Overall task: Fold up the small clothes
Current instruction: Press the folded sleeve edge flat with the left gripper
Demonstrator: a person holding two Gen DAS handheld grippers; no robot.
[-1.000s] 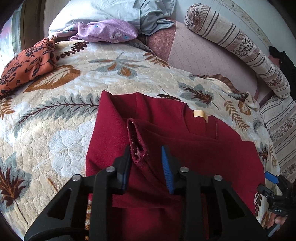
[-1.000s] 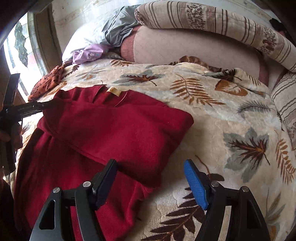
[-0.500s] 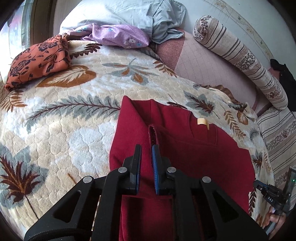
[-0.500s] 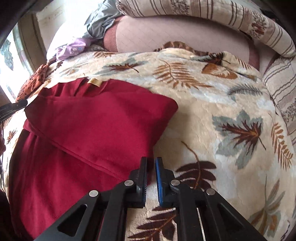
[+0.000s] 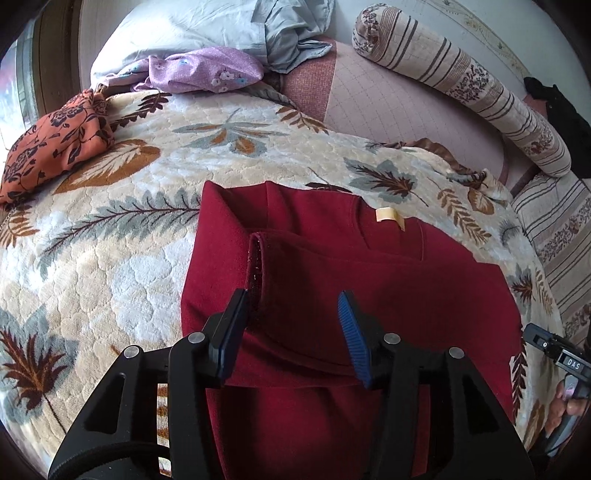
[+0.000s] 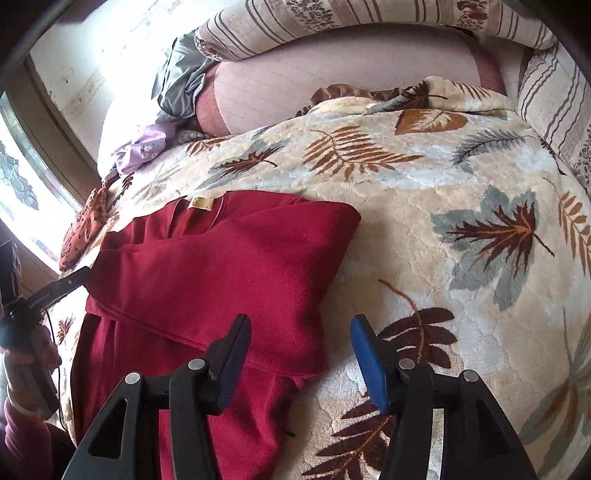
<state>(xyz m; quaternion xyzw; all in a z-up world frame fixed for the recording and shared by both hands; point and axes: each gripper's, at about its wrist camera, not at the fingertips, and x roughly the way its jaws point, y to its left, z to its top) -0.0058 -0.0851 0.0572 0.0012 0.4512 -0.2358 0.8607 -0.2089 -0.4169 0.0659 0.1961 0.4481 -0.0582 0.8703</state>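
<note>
Leaf-patterned plush blanket [image 5: 122,258] covers the bed, and the dark red garment [image 5: 332,280] lies flat on it near the front edge, its neck label [image 5: 388,216] pointing toward the far side. Both sleeves are folded in across the body, the left one ending in a cuff [image 5: 255,273] that runs down to the left gripper [image 5: 291,328]. At the far left of the blanket sits a folded orange floral cloth [image 5: 55,144]; behind it a lilac floral cloth [image 5: 199,72] and a crumpled grey garment [image 5: 291,48] rest against a pale pillow [image 5: 166,33]. A striped bolster [image 5: 461,81] runs along the pink mattress [image 5: 388,110] at the back. Nothing lies on top of the red garment.

Half a second ago the left gripper's jaws were pinched on the cuff; now they are opening, about half wide, the cuff just beside the left pad and no longer pressed. The right gripper [image 6: 299,354] was likewise closed at the folded sleeve's lower edge [image 6: 280,354]; its jaws are opening too, straddling that edge and the blanket beside it, gripping nothing. Each view catches the other gripper's handle in a hand [image 6: 29,354] at its border.
</note>
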